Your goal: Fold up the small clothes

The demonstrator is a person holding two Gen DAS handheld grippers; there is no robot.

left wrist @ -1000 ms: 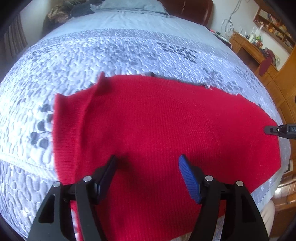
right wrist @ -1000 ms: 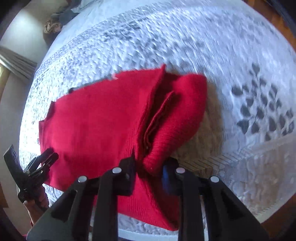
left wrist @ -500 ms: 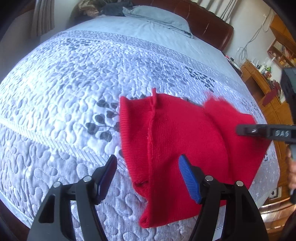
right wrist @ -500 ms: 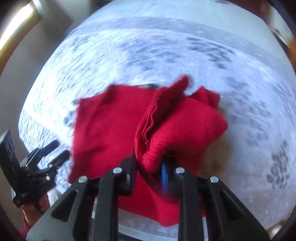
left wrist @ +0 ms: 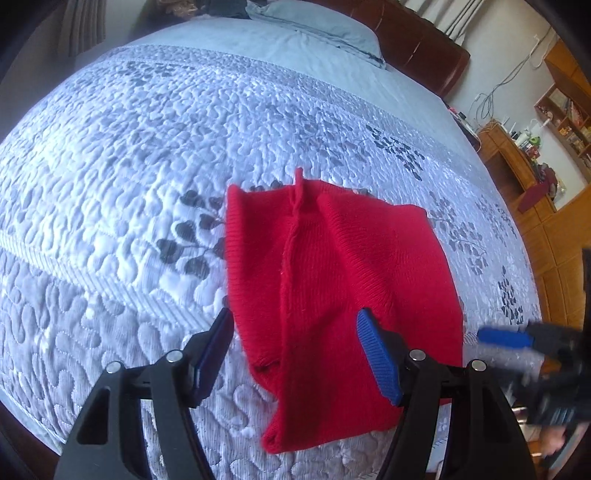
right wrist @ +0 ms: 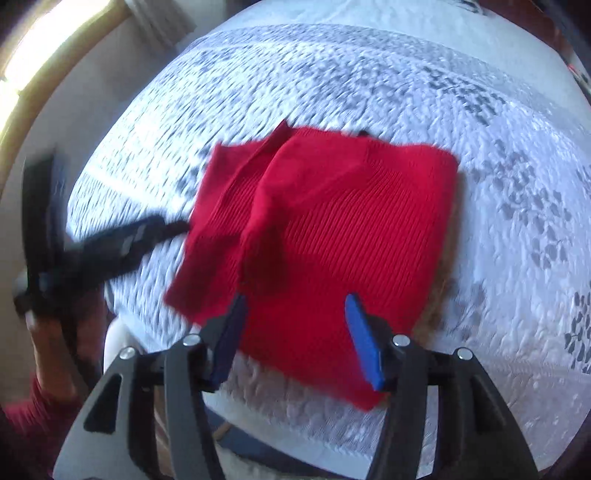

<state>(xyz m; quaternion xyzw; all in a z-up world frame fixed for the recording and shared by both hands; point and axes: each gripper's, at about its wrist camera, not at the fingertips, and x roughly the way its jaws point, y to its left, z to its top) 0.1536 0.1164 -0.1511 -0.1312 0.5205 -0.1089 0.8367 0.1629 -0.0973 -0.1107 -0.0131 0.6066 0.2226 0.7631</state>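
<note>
A red knit garment (left wrist: 332, 280) lies folded over on the quilted bed, near its front edge; it also shows in the right wrist view (right wrist: 332, 236). My left gripper (left wrist: 295, 350) is open and empty just above the garment's near left part. My right gripper (right wrist: 295, 332) is open and empty above the garment's near edge. The right gripper shows blurred at the right in the left wrist view (left wrist: 532, 347). The left gripper shows blurred at the left in the right wrist view (right wrist: 122, 243).
The grey-white quilted bedspread (left wrist: 147, 166) covers the bed. A pillow (left wrist: 314, 26) and a brown headboard (left wrist: 417, 44) lie at the far end. A wooden desk and shelves (left wrist: 535, 155) stand at the right.
My right gripper carried the garment's right side over to the left, then opened and let it go. The garment now lies folded narrower. My left gripper stayed open and drew back.
</note>
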